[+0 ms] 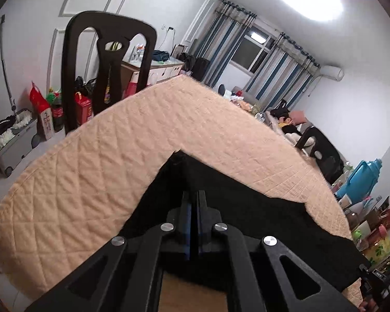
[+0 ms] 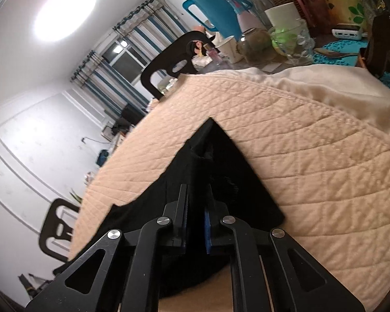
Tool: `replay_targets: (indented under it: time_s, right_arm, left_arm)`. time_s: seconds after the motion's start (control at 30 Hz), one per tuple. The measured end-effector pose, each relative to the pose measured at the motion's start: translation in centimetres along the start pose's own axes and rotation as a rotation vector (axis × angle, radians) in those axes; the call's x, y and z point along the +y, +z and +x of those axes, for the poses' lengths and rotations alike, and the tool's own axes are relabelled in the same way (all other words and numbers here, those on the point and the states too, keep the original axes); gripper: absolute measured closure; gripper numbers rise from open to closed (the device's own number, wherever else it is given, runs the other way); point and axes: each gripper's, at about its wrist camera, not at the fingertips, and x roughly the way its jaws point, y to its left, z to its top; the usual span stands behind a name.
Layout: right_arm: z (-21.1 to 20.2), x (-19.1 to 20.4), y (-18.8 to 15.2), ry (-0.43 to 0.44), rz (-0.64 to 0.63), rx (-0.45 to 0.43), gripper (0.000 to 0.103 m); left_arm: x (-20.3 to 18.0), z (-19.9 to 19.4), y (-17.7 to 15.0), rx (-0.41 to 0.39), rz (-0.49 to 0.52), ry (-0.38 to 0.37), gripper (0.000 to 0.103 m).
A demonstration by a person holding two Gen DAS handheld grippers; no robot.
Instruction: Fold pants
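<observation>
Evidently pants (image 1: 247,208) corner points away.

- One pair of black pants (image 1: 247,208) lies on one quilted beige cover (image 1: 117,156).
- Two claws: left claw (image 1: 194,200), right claw (image 2: 196,195).
- Two dark chairs beside the cover: (image 1: 101,65), (image 1: 322,150).
- One blue jug (image 2: 215,7) beyond the cover.
</observation>
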Motion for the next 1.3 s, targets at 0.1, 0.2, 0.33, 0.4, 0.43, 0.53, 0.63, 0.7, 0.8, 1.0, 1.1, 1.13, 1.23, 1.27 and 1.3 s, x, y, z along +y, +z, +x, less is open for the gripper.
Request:
replay_targets:
  time_s: [0.1, 0.2, 0.33, 0.4, 0.43, 0.53, 0.63, 0.7, 0.8, 1.0, 1.1, 1.13, 1.23, 1.27, 1.3]
  right_arm:
    - [1.5, -2.1, -0.7, -0.037, 0.06, 0.065, 0.094]
    - [1.4, -2.3, -1.2, -0.042, 0.063, 0.076, 0.094]
    - [1.3, -1.8, -0.9, -0.049, 0.018, 0.086, 0.091]
    - [1.1, -2.0, -0.9, -0.059, 0.017, 0.084, 0.085]
    - [0.7, -2.0, -0.8, -0.071, 0.012, 0.074, 0.084]
    - [-1.0, -1.1, -0.5, -0.177, -0.072, 0.001, 0.078]
    - [-2.0, 0.6, -0.2, -0.236, -0.162, -0.077, 0.078]
    - [-1.7, 2.0, -0.4, -0.223, -0.223, -0.087, 0.078]
    - [0.6, 3.2, -1.6, -0.182, -0.313, -0.008, 0.078]
    - [2.3, 2.4, -2.0, -0.223, -0.354, 0.065, 0.078]
    - [2.6, 3.2, -1.0, -0.238, -0.393, 0.043, 0.078]
    - [2.9, 3.6, -0.6, -0.233, -0.403, 0.037, 0.078]
    - [5.0, 5.4, 0.4, -0.206, -0.45, 0.049, 0.078]
    - [6.1, 6.3, 0.6, -0.191, -0.473, 0.063, 0.078]
    - [7.2, 6.8, 1.0, -0.191, -0.492, 0.075, 0.078]
  left_arm:
    - [1.6, 1.5, -1.0, 0.074, -0.037, 0.019, 0.099]
    - [2.2, 1.7, -1.5, 0.092, -0.039, 0.014, 0.098]
    - [2.2, 1.7, -1.8, 0.097, -0.013, 0.015, 0.098]
    - [2.4, 1.1, -1.9, 0.088, -0.017, 0.031, 0.096]
    - [2.6, 0.7, -1.8, 0.072, -0.014, 0.056, 0.095]
    - [3.2, -1.0, -1.3, 0.003, 0.001, 0.13, 0.096]
    - [2.7, -1.9, -0.3, -0.047, 0.022, 0.14, 0.095]
    - [1.7, -1.6, 0.0, -0.046, 0.047, 0.092, 0.093]
    - [-0.1, 0.2, -0.7, 0.012, 0.101, 0.037, 0.088]
    - [0.0, 2.5, -2.4, 0.14, 0.139, 0.055, 0.088]
    - [-0.4, 2.3, -1.9, 0.137, 0.155, 0.067, 0.088]
    - [-0.8, 2.5, -1.5, 0.126, 0.171, 0.067, 0.088]
    - [-2.9, 3.6, 0.2, 0.101, 0.21, 0.041, 0.085]
    - [-3.8, 4.2, 0.7, 0.093, 0.24, 0.036, 0.081]
    - [-4.5, 5.0, 1.2, 0.091, 0.262, 0.042, 0.075]
